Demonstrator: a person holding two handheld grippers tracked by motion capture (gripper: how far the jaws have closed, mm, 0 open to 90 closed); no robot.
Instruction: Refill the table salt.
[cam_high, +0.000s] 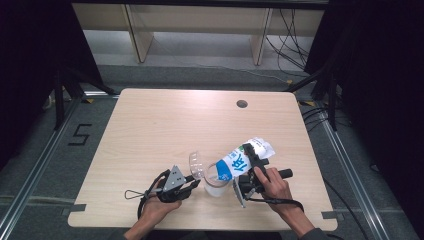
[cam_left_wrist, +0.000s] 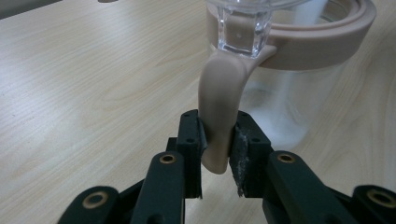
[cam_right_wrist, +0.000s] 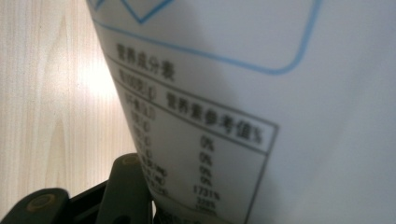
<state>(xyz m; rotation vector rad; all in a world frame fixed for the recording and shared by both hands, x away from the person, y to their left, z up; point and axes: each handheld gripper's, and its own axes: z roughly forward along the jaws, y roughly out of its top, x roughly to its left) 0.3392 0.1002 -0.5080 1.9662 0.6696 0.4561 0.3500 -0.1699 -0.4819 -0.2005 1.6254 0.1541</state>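
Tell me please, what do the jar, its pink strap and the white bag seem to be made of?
The jar looks like clear, glossy plastic or glass: the table shows through its wall. The pink strap and rim band look like matte silicone or soft rubber, bending smoothly between the left gripper jaws. The white bag, held by the right gripper, seems printed plastic film with a slight sheen; it creases at its end.

Both forearms reach in from the near edge, the left gripper (cam_left_wrist: 217, 154) with jaws pinched tight around something, the right gripper (cam_high: 248, 167) angled up-left, clamped, the right hand (cam_high: 272, 182) wrapped around its handle.
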